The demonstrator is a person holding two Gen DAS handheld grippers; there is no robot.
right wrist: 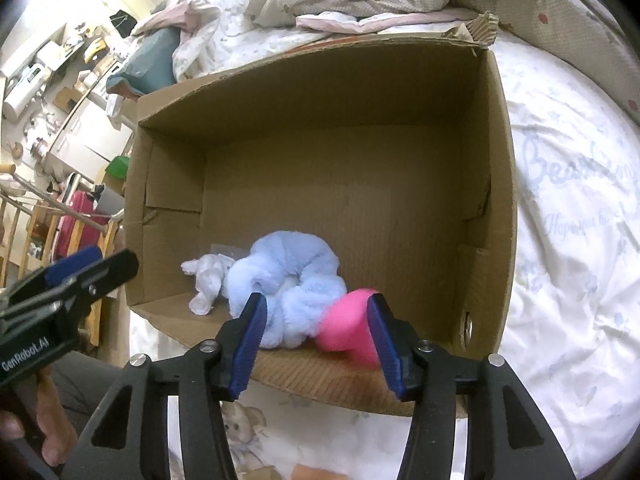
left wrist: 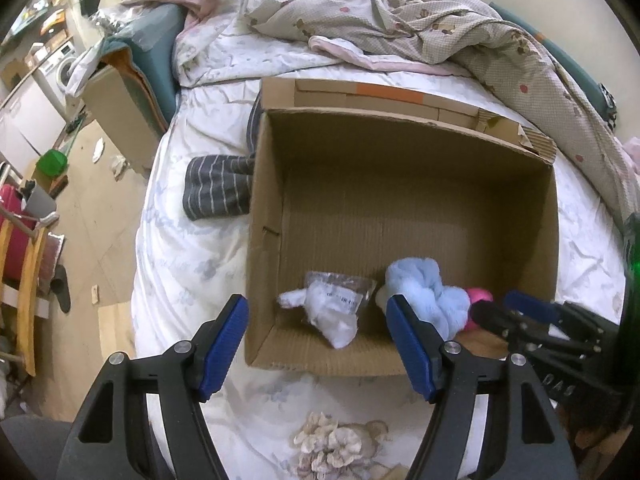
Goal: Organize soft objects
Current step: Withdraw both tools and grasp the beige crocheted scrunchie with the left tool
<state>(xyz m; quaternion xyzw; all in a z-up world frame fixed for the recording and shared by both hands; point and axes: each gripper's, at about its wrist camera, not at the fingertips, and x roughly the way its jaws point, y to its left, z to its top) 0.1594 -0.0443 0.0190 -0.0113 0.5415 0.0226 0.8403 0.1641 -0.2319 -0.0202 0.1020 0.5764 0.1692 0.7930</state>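
Observation:
An open cardboard box (left wrist: 404, 118) (right wrist: 320, 54) stands on the bed. Near its front wall lie a white soft item in a clear bag (left wrist: 332, 308) (right wrist: 208, 280), a fluffy light-blue piece (left wrist: 424, 288) (right wrist: 288, 276) and a pink soft item (left wrist: 480, 294) (right wrist: 344, 326). My left gripper (left wrist: 317, 310) (right wrist: 92, 268) hangs open over the box's near left corner, with nothing between its fingers. Over the near right part, my right gripper (right wrist: 318, 306) (left wrist: 500, 312) is open; the pink item lies loose between its pads, close to the right one.
A dark striped cloth (left wrist: 218, 186) lies on the white sheet left of the box. A beige ruffled piece (left wrist: 332, 446) sits on the bed in front of it. A crumpled quilt (left wrist: 400, 20) covers the far side. The bed edge, floor and furniture are at the left.

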